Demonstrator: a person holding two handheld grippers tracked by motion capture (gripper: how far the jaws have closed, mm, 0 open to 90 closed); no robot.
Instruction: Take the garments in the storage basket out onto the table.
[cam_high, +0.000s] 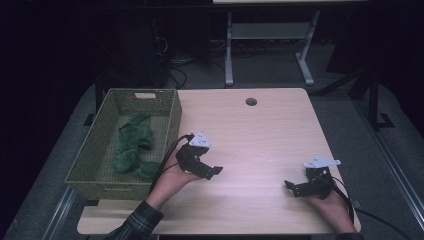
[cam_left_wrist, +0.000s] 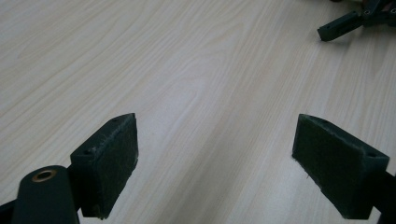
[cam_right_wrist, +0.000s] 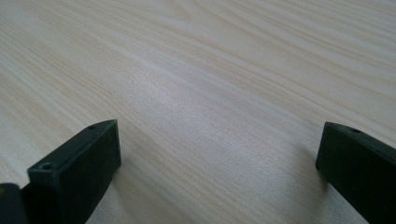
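Note:
A woven green basket (cam_high: 170, 120) stands at the table's left edge with several dark green cloth pieces (cam_high: 132, 145) lying in it. Just right of the basket, a hand holds my left gripper (cam_high: 212, 171) low over the light wood table (cam_high: 260, 135). Its jaws stand wide apart with bare wood between them (cam_left_wrist: 215, 154). My right gripper (cam_high: 290, 186) rests near the table's front right, jaws also wide apart over bare wood (cam_right_wrist: 219, 158). Its black jaw tip (cam_left_wrist: 338, 25) appears far off in the left gripper view.
A round cable hole (cam_high: 251, 101) sits near the table's far edge. Beyond the table stand a white desk frame (cam_high: 267, 45) and tangled cables (cam_high: 175, 65) on a dark floor. A metal rail (cam_high: 395, 165) runs along the right.

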